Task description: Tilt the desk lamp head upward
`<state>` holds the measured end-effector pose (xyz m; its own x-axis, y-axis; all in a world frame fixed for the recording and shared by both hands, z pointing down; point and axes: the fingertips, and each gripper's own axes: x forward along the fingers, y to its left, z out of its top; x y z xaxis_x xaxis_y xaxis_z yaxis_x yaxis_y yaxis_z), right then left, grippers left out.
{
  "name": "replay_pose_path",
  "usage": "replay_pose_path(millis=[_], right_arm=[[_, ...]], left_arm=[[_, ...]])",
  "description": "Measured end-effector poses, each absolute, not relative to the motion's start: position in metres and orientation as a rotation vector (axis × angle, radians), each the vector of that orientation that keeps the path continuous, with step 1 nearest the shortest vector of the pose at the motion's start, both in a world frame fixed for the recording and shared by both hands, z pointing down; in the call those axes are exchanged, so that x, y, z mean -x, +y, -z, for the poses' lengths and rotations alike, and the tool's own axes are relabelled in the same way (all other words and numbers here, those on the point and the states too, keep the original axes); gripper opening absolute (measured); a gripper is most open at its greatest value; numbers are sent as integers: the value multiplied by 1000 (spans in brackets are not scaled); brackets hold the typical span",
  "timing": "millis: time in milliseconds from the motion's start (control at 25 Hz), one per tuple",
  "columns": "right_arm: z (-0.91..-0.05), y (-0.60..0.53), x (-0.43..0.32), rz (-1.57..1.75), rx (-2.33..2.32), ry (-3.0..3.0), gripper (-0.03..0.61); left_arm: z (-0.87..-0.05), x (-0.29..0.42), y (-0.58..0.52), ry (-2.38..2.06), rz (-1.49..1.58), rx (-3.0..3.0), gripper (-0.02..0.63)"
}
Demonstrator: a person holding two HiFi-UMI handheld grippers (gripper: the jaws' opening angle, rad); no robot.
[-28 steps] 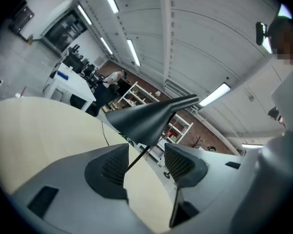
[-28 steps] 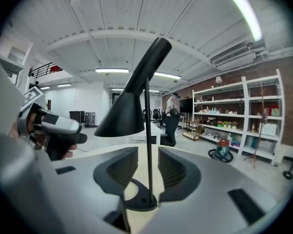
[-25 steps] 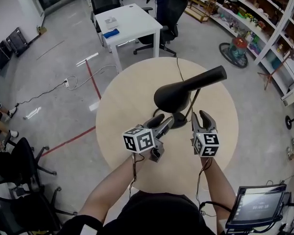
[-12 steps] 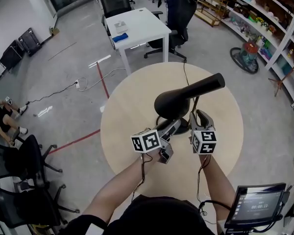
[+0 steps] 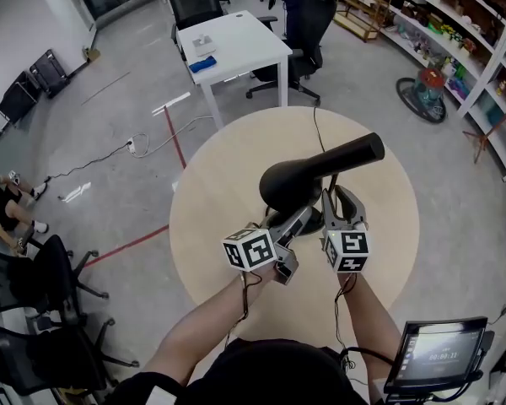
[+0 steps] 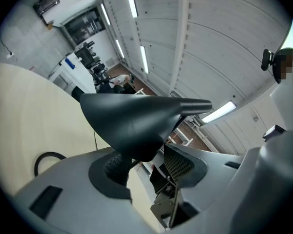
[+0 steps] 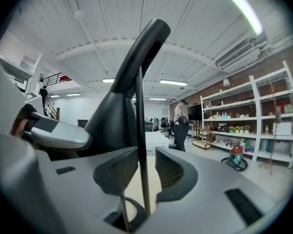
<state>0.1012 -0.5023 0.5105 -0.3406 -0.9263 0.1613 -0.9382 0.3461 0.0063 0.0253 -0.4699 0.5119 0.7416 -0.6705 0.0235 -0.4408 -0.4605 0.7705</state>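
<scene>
Currently noting left claw [image 5: 292, 219] gaping at underside of lamp head [image 5: 291, 180]; right claw [image 5: 338, 199] parted, unclamped, around thin lamp stem [image 7: 139, 130] beside that head, over table [image 5: 215, 184].

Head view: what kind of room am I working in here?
Likely an open office-cum-workshop: white desk, black office chair and stocked shelves along the wall.

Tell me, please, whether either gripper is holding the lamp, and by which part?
Nothing is clamped. The right gripper stands open around the lamp's thin stem; the left gripper is open beneath the lamp head.
</scene>
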Motion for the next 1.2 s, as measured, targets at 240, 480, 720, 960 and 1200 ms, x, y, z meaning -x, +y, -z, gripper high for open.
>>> replay_pose_path(millis=[240, 480, 720, 960, 1200], right_arm=[[-506, -500, -91, -26, -1671, -2438, 48], [-509, -500, -95, -49, -1664, -2450, 46], [-508, -501, -97, -84, -1661, -2445, 43], [-505, -491, -91, -103, -1634, -2456, 41], [-503, -481, -84, -122, -1605, -2472, 42]], left_arm=[[-509, -23, -469, -826, 362, -2162, 195], [-509, -19, -470, -844, 336, -2217, 186], [-499, -7, -472, -870, 312, -2271, 172], [-496, 1, -461, -867, 325, -2274, 169], [-496, 9, -453, -879, 319, -2290, 166]])
